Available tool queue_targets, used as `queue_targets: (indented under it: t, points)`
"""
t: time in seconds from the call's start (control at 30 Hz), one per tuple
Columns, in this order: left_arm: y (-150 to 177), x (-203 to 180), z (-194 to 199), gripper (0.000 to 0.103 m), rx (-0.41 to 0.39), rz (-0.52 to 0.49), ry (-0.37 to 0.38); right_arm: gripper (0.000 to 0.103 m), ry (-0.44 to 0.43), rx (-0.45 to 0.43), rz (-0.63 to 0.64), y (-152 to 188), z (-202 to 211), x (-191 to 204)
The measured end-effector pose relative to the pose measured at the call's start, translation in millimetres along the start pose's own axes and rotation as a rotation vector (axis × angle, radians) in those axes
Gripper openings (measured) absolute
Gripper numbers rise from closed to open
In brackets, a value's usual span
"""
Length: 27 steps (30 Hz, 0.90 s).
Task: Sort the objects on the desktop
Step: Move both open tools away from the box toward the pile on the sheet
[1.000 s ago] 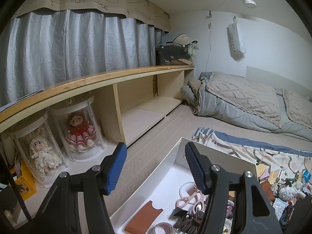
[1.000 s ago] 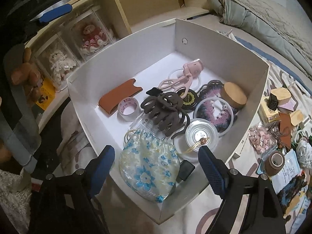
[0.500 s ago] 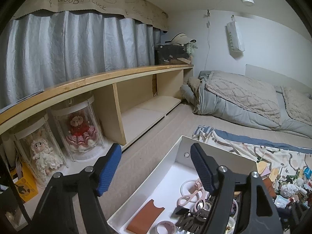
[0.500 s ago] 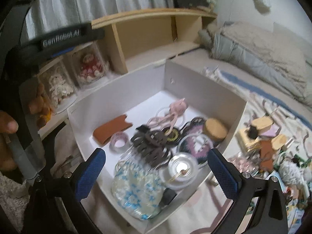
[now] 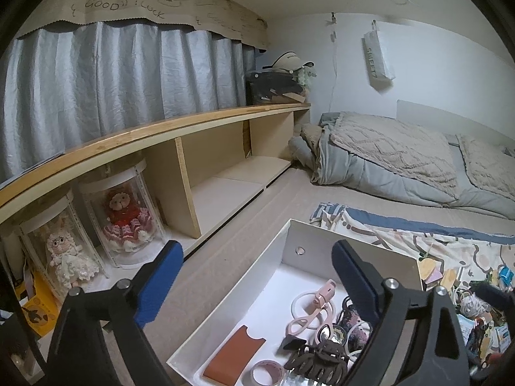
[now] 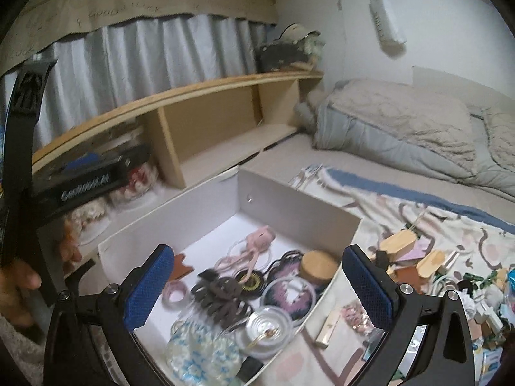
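A white box (image 6: pixel 289 206) holds a dark brown hair claw (image 6: pixel 225 296), a pale pink tape roll (image 5: pixel 265 373), a tan leather sleeve (image 5: pixel 233 355) and, nearest, a pouch (image 6: pixel 202 353) with blue flowers on cream. Right of it lies a cloth (image 6: pixel 402 212) patterned in cream, peach and blue. At far left a grey curtain (image 5: pixel 112 87) hangs above a pale wood shelf (image 5: pixel 161 128); both grippers have blue pads (image 6: pixel 146 289).

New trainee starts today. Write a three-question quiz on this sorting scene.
1. True or false: the white box holds a brown claw clip.
2. Which gripper holds something: A left, B right, C neither?
3. Where does the wooden-lidded jar sit?

Key: 1 true. 2 C; both stand open, and the left's jaws have just been opening with nothing between them. 3 Inside the box, by its right wall.
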<state>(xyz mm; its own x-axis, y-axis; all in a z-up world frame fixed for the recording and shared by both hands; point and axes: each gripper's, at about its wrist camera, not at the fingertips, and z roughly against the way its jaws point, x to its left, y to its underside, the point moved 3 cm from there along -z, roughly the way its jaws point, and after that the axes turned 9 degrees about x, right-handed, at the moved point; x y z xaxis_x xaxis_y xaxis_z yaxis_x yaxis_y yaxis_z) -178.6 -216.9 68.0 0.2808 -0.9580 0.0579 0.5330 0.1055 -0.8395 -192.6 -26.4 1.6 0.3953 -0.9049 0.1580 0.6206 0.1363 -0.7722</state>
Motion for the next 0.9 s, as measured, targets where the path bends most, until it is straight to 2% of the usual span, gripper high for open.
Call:
queue_targets:
  t: [0.23,0.53,0.9]
  points:
    - [0.7,-7.1,-0.7,0.099,0.012,-0.002,0.001,0.103,0.08,-0.093,-0.024,-8.7,8.0,-16.7]
    - [0.7,-18.0,1.2,0.099,0.015,-0.01,0.019,0.103,0.169,-0.112,-0.005,-16.9,16.7,-30.9]
    - [-1.0,-34.5,9.1,0.099,0.019,-0.01,0.055,0.103,0.214,-0.138,-0.044,-24.1,34.6,-52.9]
